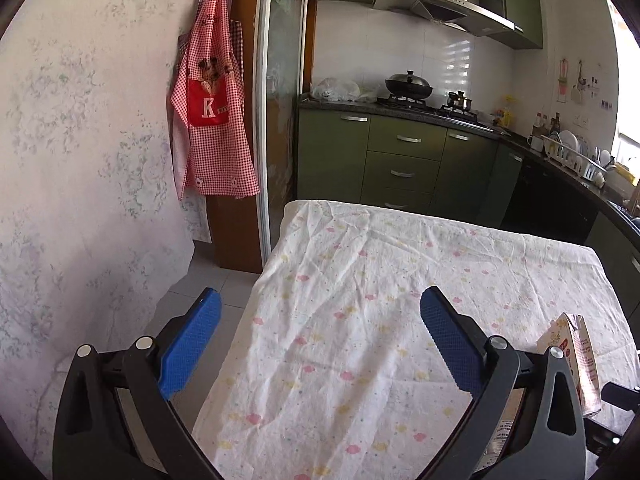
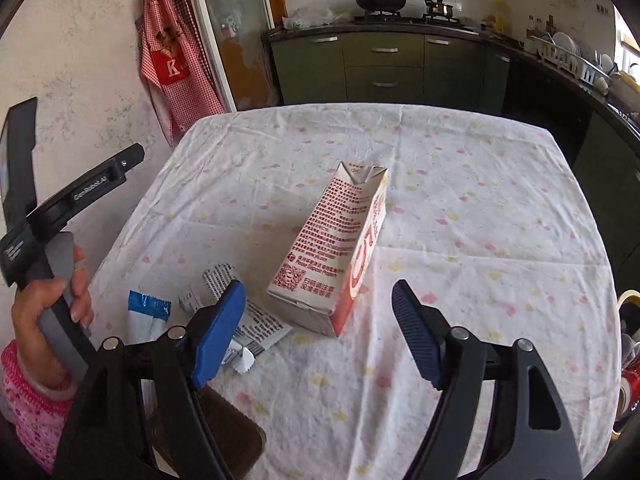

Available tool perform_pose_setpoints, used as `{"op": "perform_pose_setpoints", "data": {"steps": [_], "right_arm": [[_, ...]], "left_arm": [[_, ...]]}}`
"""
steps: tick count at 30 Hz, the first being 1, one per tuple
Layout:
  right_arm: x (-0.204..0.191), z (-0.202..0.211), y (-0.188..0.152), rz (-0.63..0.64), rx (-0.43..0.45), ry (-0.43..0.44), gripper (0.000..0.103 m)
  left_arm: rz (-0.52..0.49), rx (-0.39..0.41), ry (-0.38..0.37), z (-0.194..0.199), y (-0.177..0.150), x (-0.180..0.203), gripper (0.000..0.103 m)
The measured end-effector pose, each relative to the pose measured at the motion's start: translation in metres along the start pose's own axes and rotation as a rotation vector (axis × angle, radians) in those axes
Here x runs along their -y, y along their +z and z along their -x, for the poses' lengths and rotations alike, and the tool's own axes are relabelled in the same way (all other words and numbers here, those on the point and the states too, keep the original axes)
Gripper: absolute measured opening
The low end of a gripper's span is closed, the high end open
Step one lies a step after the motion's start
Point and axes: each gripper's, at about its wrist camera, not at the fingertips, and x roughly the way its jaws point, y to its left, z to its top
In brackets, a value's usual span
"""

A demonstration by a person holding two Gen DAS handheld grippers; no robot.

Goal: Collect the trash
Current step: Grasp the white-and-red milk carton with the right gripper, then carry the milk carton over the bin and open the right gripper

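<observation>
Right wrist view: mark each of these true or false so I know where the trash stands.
1. The carton lies on its side on the tablecloth. True.
2. The right gripper is clamped on the carton. False: its jaws stand open, holding nothing.
3. Torn wrappers lie left of the carton. True.
4. The left gripper holds a wrapper. False: it is open and empty.

- A white cardboard drink carton with red print (image 2: 340, 248) lies on its side mid-surface, top end pointing away.
- Just left of the carton: a flattened grey printed foil wrapper (image 2: 260, 320).
- Further left of the carton: a blue-and-white torn plastic packet (image 2: 146, 314).
</observation>
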Motion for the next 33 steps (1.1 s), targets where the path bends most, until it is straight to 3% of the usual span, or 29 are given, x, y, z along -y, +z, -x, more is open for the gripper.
{"op": "perform_pose_setpoints", "data": {"steps": [7, 11, 19, 24, 33], "right_arm": [[0.003, -0.028, 0.0, -0.038, -0.028, -0.081, 0.056], [0.009, -0.025, -0.001, -0.048, -0.011, -0.095, 0.037], [0.033, 0.008, -0.004, -0.052, 0.044, -0.055, 0.036], [0.048, 0.027, -0.007, -0.095, 0.02, 0.015, 0.036], [0.067, 0.077, -0.01, -0.116, 0.082, 0.039, 0.036]], "left_arm": [[-0.026, 0.0, -0.008, 0.004, -0.001, 0.011, 0.098], [-0.021, -0.004, -0.019, 0.005, -0.001, 0.012, 0.098], [-0.024, -0.019, -0.014, 0.002, -0.003, 0.013, 0.098], [-0.027, -0.011, 0.002, 0.002, -0.004, 0.014, 0.098], [-0.026, 0.003, 0.019, 0.003, -0.004, 0.012, 0.098]]}}
